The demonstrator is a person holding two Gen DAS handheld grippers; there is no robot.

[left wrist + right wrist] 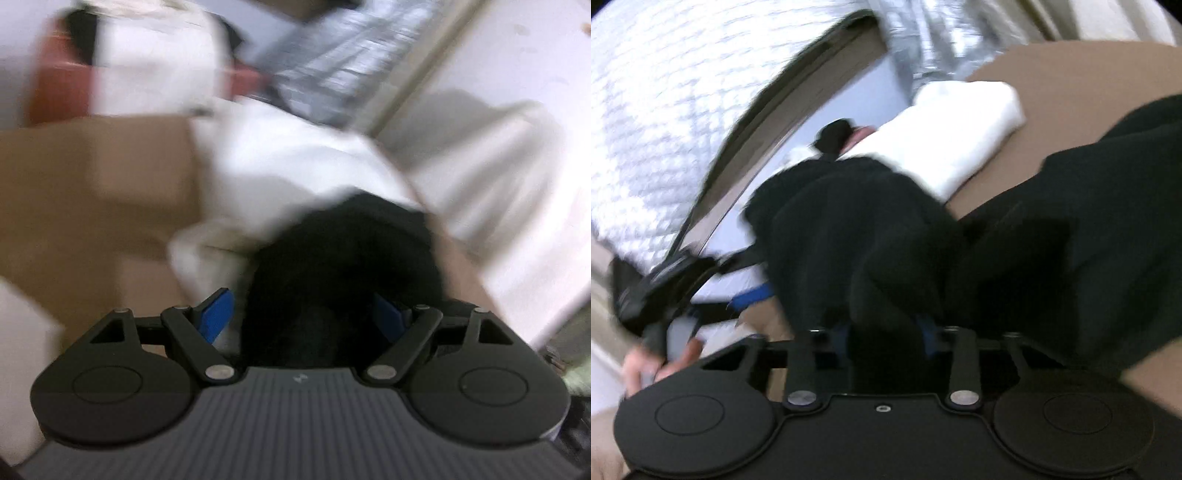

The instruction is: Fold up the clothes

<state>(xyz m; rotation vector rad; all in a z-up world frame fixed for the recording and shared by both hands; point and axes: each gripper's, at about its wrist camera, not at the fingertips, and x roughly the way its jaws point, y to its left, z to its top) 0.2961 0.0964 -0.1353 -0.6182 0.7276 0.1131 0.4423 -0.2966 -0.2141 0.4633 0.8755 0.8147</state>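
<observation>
Between both grippers' blue pads [216, 317], bunched black garment [871, 236] over brown surface [1052, 92].

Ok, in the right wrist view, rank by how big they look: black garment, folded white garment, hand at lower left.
1. Black garment, largest, though it lies nearest the camera, which inflates it.
2. Folded white garment.
3. Hand, smallest, and partly cut off by the gripper body.
</observation>
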